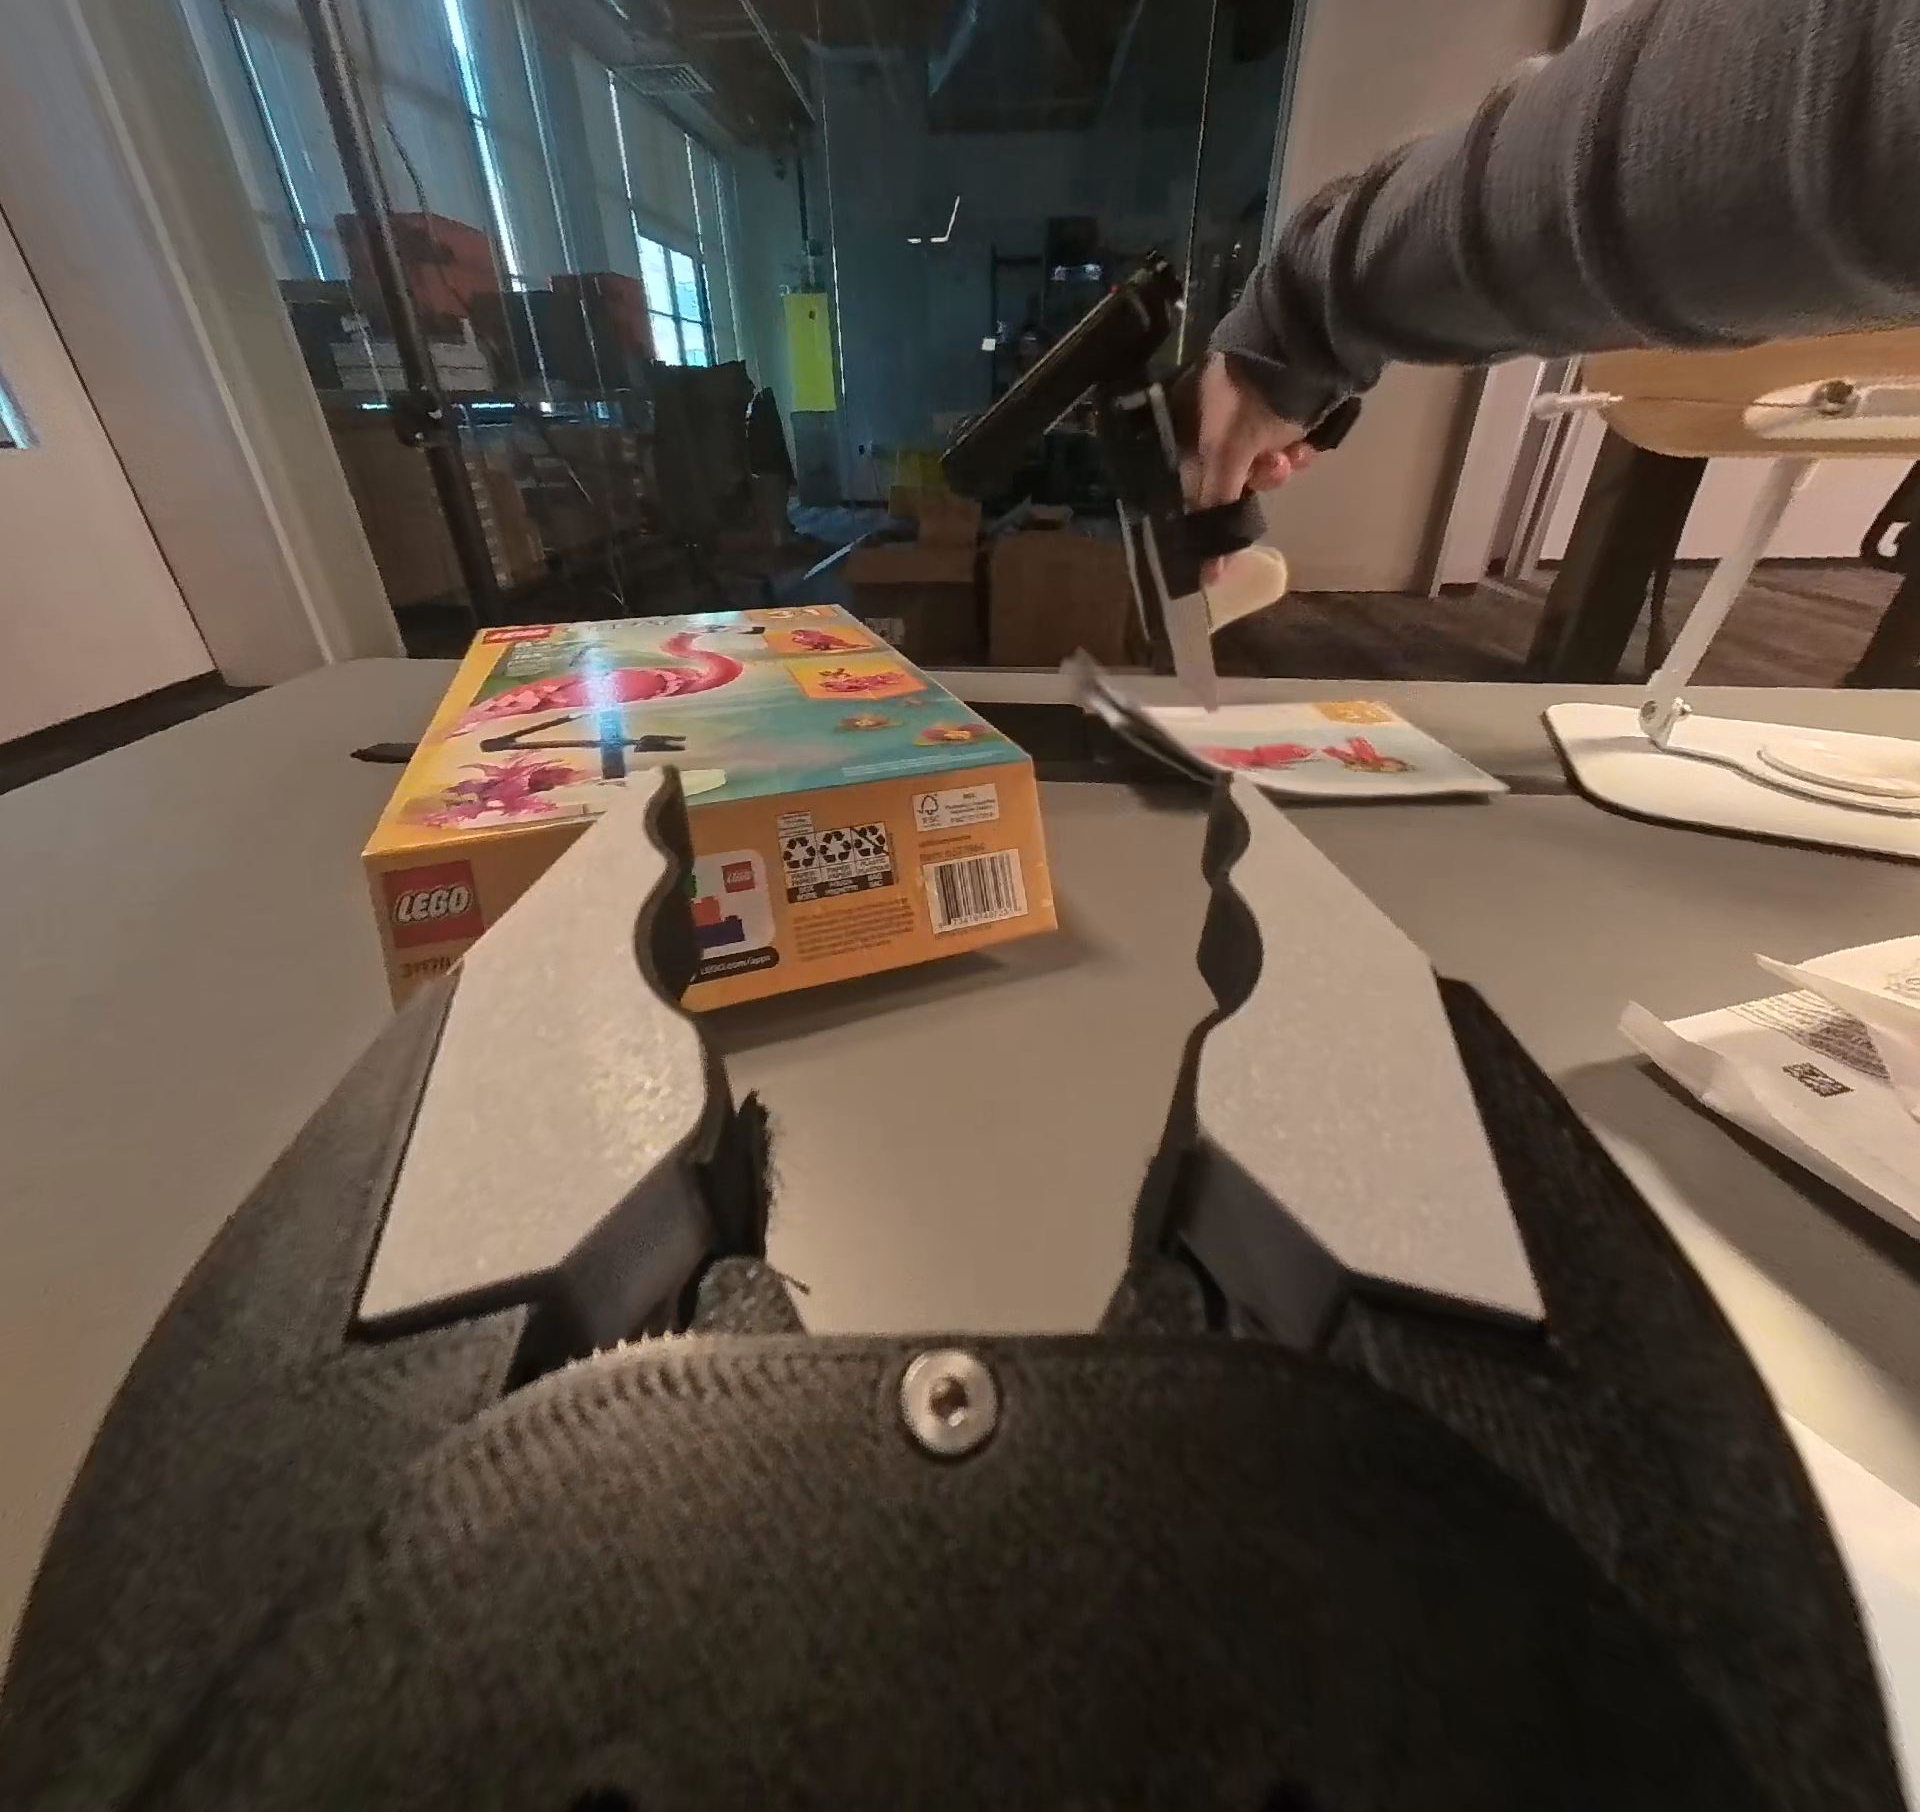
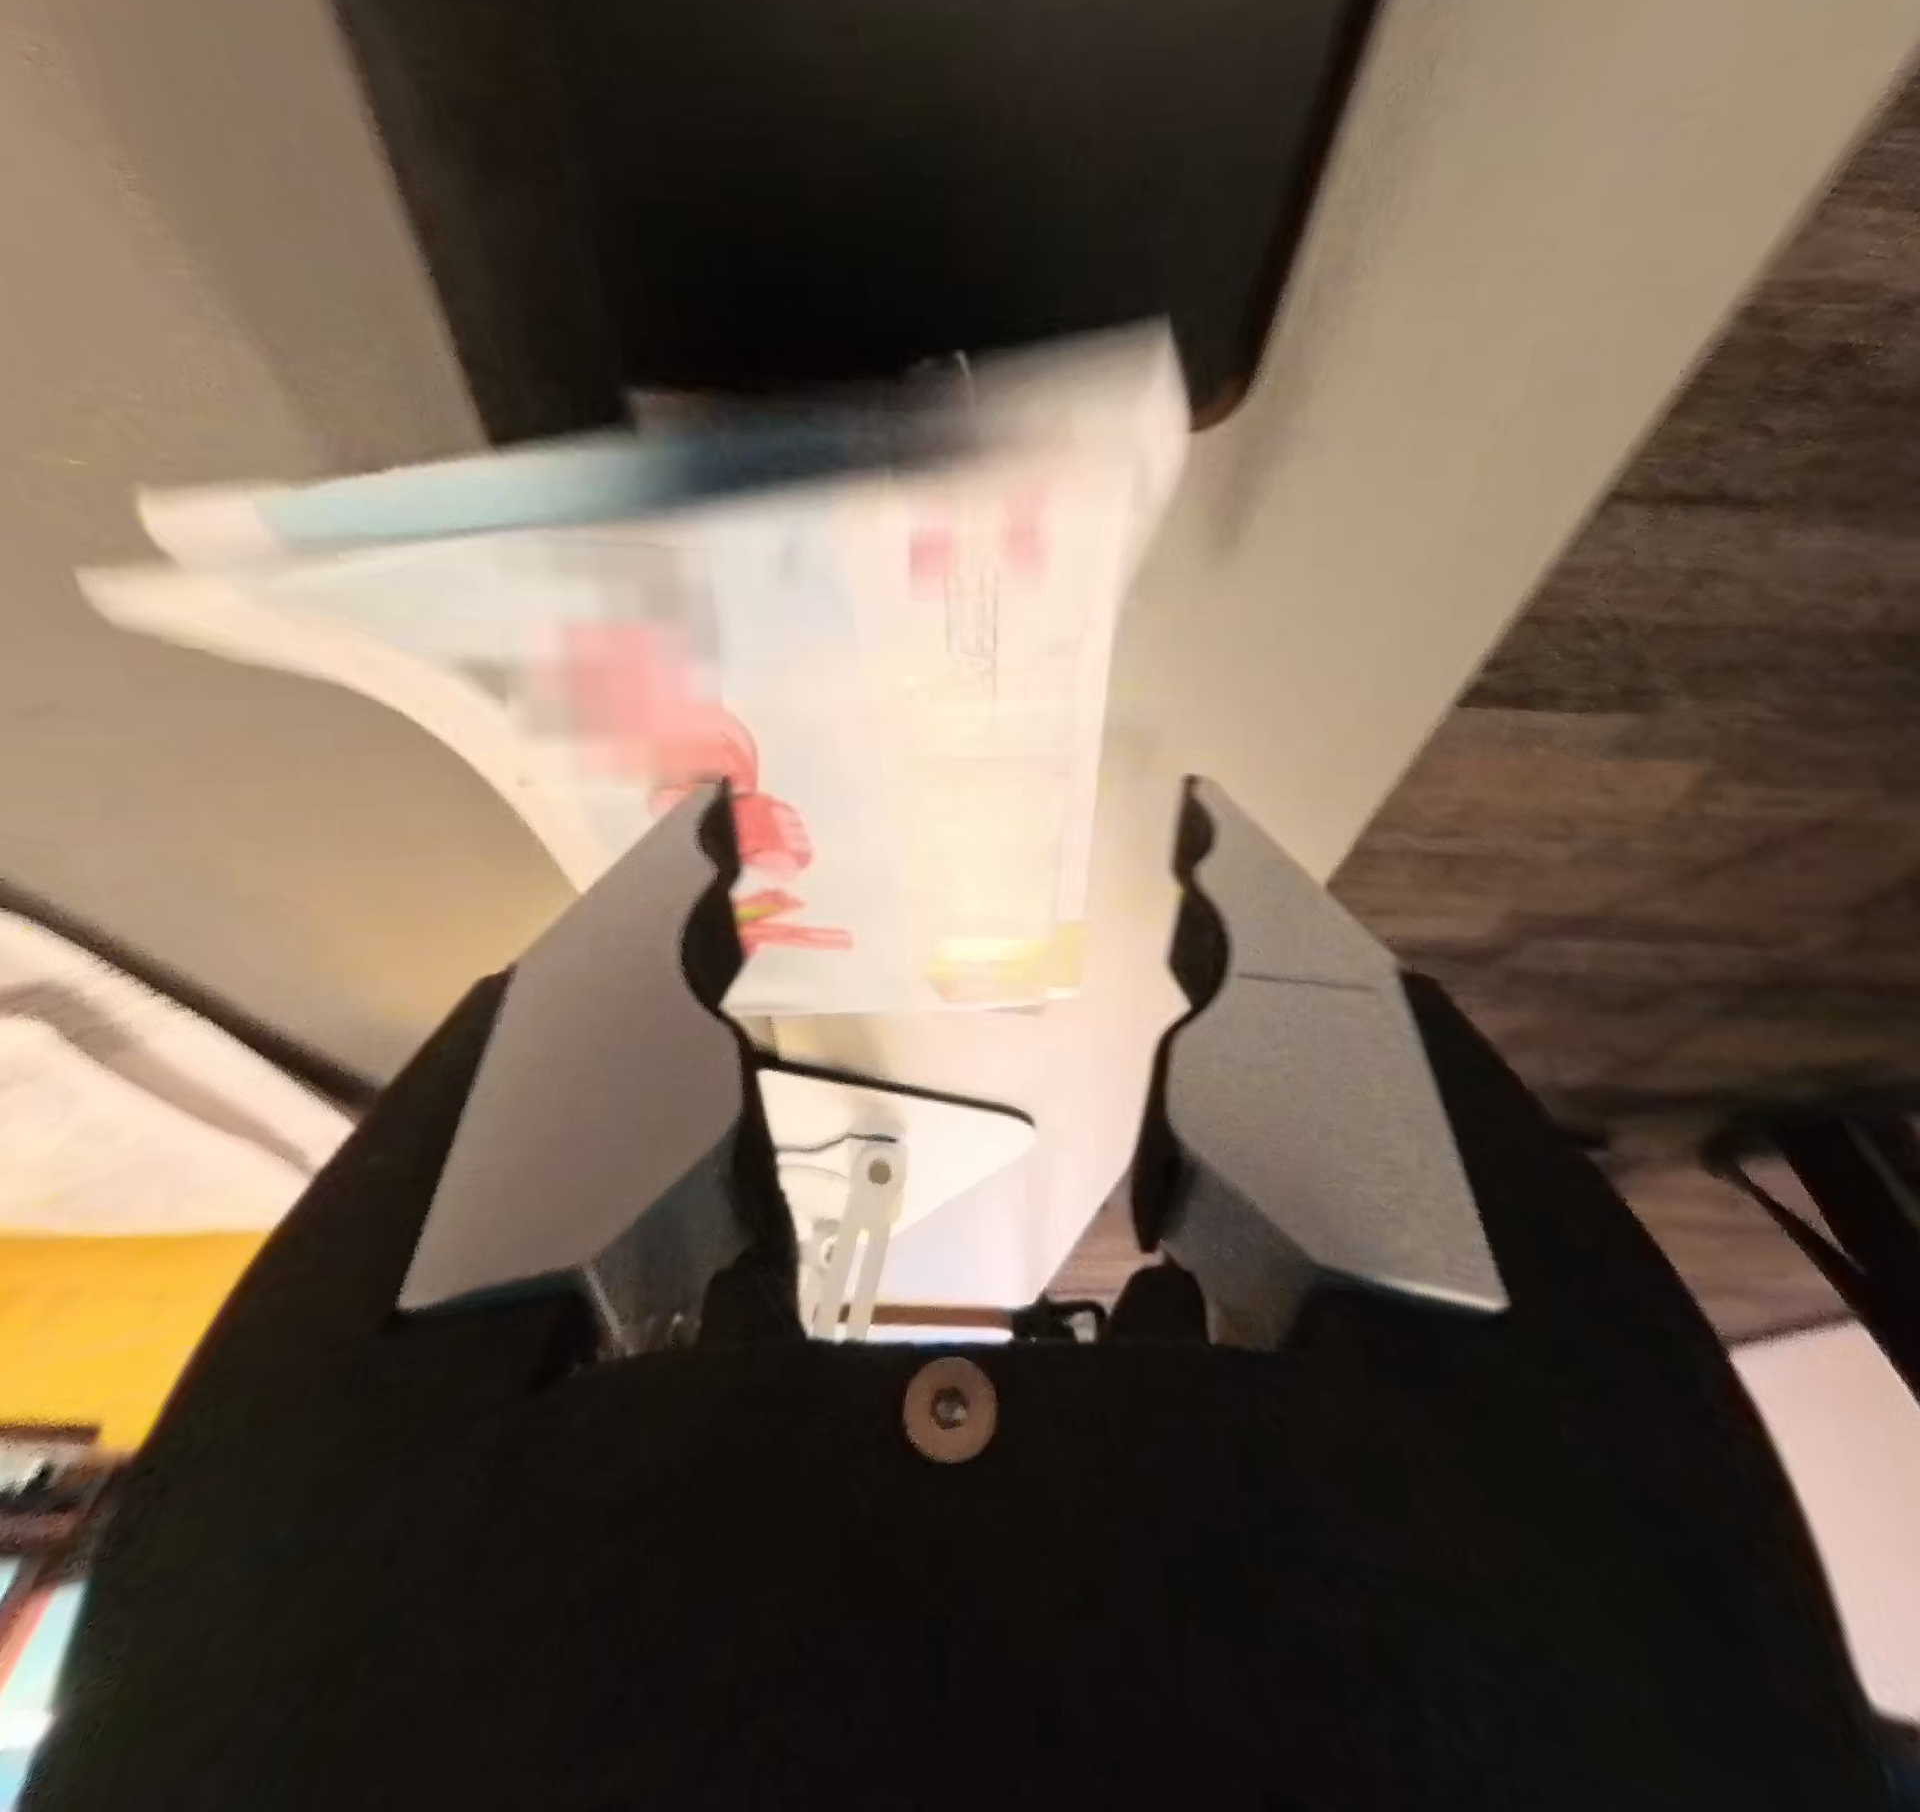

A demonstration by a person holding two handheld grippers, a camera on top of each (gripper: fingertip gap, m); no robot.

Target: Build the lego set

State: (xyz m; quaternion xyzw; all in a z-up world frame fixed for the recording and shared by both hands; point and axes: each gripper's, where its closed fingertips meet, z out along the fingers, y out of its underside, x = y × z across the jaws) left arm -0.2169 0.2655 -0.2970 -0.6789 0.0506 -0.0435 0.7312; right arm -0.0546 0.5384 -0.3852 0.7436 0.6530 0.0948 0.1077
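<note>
My right wrist view is badly smeared: the booklet ahead is a pale blur with pink and yellow patches, its far pages curling up at twelve o'clock, detail unreadable. My right gripper stands spread wide, scalloped dark pads clear of the paper, clasping nothing. From the left view, that gripper hangs point-down over the booklet at one o'clock, its second finger hidden. My left gripper is spread too, grey wavy-edged fingers bare; the left one covers the near corner of the glossy yellow cardboard box at eleven o'clock on the matte grey table. White papers are cut off at three o'clock.
</note>
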